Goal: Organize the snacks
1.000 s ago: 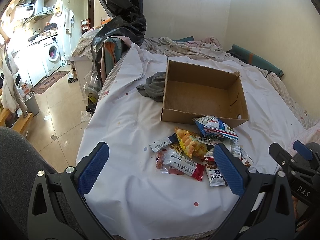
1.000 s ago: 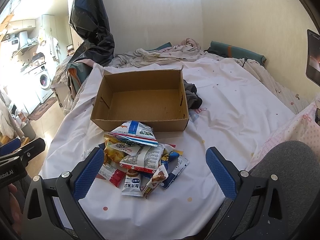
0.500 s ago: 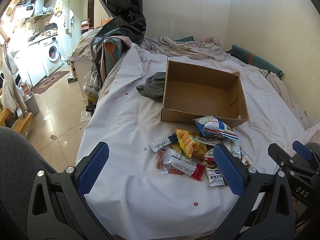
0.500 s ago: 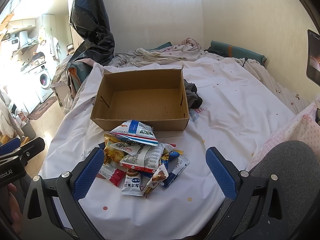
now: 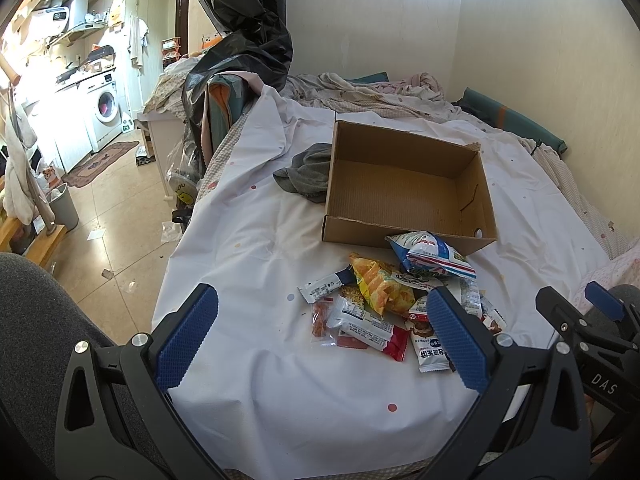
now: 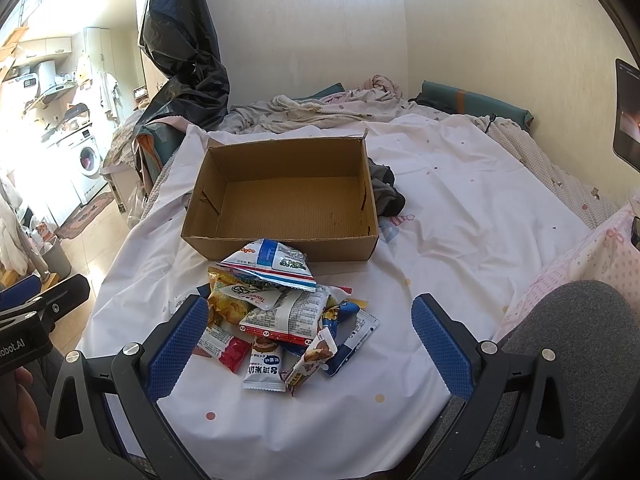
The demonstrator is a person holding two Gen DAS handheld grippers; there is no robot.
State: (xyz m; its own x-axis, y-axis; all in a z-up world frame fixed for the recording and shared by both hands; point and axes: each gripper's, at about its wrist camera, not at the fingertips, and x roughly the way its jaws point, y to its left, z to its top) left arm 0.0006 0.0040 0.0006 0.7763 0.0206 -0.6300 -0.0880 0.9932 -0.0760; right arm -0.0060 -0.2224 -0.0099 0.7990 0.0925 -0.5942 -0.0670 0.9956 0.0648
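Note:
A pile of snack packets point(image 5: 394, 300) lies on the white bed sheet, in front of an open, empty cardboard box point(image 5: 404, 188). The pile point(image 6: 276, 312) and the box point(image 6: 288, 196) also show in the right wrist view. A blue-and-white bag point(image 6: 272, 264) tops the pile against the box front. My left gripper point(image 5: 320, 336) is open and empty, above the sheet just left of the pile. My right gripper point(image 6: 308, 340) is open and empty, its jaws either side of the pile's near end.
A grey cloth point(image 5: 308, 172) lies beside the box. A black plastic bag point(image 5: 244, 40) hangs at the bed's far left corner. Rumpled bedding point(image 6: 340, 108) lies behind the box. The bed's left edge drops to a tiled floor point(image 5: 116, 232).

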